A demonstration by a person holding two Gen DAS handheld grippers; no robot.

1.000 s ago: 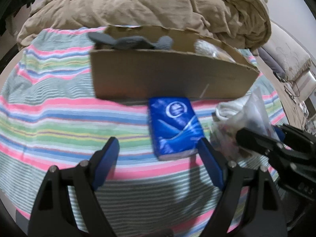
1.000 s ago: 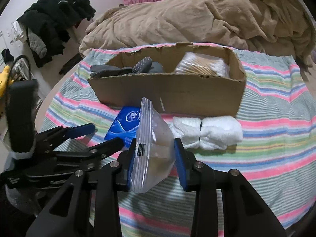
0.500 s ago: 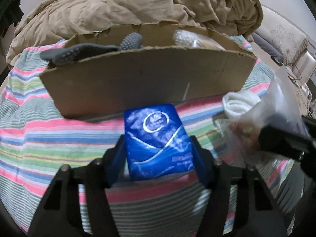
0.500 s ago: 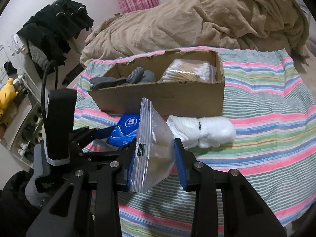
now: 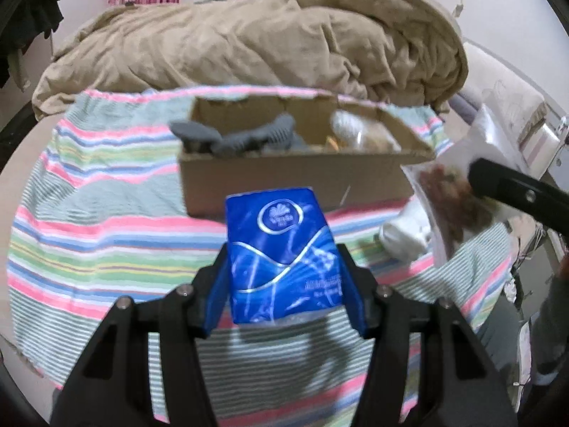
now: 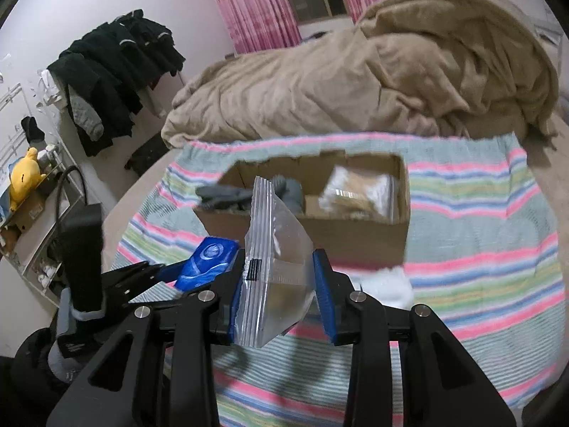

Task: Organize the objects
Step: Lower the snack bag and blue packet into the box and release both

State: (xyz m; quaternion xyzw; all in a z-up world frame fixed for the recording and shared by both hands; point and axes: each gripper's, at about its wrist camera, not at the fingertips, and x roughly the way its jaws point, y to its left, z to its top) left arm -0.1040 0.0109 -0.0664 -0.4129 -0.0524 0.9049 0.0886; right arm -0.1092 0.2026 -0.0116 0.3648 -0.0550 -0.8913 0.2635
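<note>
Home bedroom. Rumpled tan duvet [image 6: 373, 78] piled on a bed, striped multicolour sheet [image 6: 490, 220] spread in front of it. Pink curtains [image 6: 249, 3] at the window behind. Dark clothes [image 6: 117, 71] heaped on a rack by the wall, yellow plush toy [image 6: 23, 178] on what looks like a low shelf, blurry. Open cardboard box [image 5: 295, 181] of household odds and ends sits on the sheet.

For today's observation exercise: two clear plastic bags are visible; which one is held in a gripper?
The zip bag clamped in the right gripper; the other clear bag lies inside the cardboard box.
</note>
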